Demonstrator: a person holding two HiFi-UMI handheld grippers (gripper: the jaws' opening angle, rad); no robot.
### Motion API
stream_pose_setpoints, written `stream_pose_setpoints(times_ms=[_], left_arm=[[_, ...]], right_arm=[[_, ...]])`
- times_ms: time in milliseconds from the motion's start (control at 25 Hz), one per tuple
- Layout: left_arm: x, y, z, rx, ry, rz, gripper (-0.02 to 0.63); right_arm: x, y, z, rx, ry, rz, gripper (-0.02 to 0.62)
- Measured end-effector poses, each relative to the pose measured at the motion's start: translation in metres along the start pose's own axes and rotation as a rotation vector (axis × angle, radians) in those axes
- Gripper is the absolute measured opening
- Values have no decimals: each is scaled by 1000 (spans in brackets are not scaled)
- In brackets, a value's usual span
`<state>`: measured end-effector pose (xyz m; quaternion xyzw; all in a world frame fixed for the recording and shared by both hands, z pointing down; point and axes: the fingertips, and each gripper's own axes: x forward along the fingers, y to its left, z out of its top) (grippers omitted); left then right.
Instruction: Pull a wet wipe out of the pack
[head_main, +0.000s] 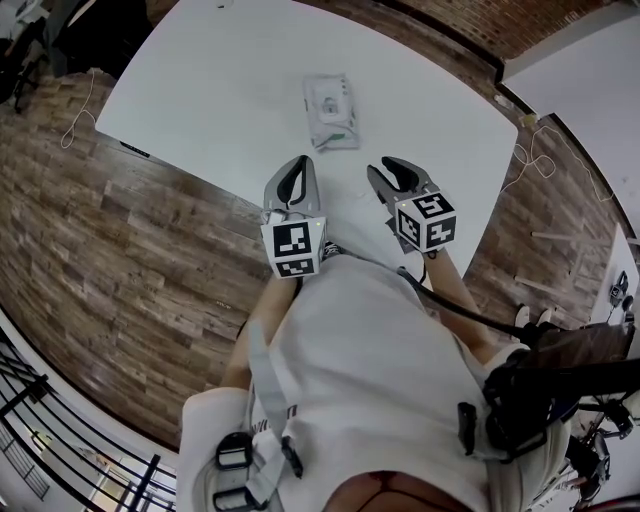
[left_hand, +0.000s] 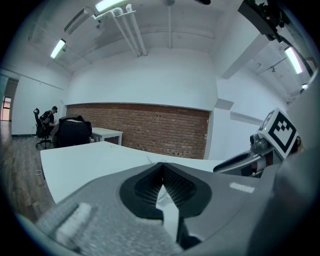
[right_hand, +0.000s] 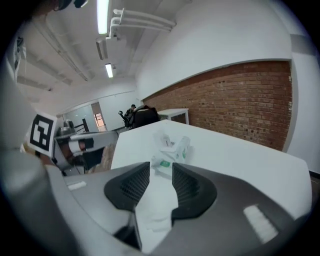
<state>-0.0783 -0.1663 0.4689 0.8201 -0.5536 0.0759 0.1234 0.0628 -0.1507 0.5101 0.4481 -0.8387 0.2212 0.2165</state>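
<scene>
The wet wipe pack (head_main: 330, 110) lies crumpled on the white table (head_main: 220, 100), a little beyond both grippers. In the right gripper view the pack (right_hand: 173, 148) shows past the jaw tips, with a white piece standing up from it. My right gripper (right_hand: 161, 167) is open, and only the tabletop shows through its gap. In the head view it (head_main: 388, 170) hovers over the near table edge, right of the pack. My left gripper (left_hand: 163, 167) is shut, its tips touching with nothing between them. It (head_main: 300, 165) sits beside the right one, just short of the pack.
The table's near edge (head_main: 190, 170) borders a wood-plank floor (head_main: 120, 260). A second white table (head_main: 590, 70) stands to the right, with cables (head_main: 535, 150) on the floor between. A person (left_hand: 49, 117) sits at a far desk by a brick wall (left_hand: 145, 130).
</scene>
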Motion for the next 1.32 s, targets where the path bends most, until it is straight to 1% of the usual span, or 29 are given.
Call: stream_pose_setpoints(times_ms=[80, 120, 160, 200, 280, 320, 400, 520, 920, 1320], left_arm=[[1, -2, 2, 2, -4, -4, 0], [2, -2, 3, 2, -7, -4, 0], [3, -1, 5, 0, -11, -1, 0], [4, 1, 8, -3, -16, 3, 0], [6, 4, 13, -10, -27, 10, 0], [7, 4, 15, -14, -32, 12, 0], [7, 4, 18, -16, -38, 13, 0], [9, 2, 18, -9, -40, 7, 0], [10, 3, 19, 0, -36, 2, 0], [10, 2, 18, 0, -36, 2, 0]], right_arm=[[1, 11, 36, -21, -89, 15, 131], [2, 14, 52, -28, -130, 7, 103], [4, 15, 64, -35, -165, -9, 93], [6, 16, 73, -43, -191, -30, 53], [11, 16, 80, -42, -217, -69, 31], [13, 15, 80, -33, -222, -87, 6], [15, 16, 76, -13, -222, -111, 6], [16, 18, 71, -6, -221, -121, 6], [20, 26, 69, -45, -194, -110, 5], [21, 25, 71, -43, -203, -103, 5]])
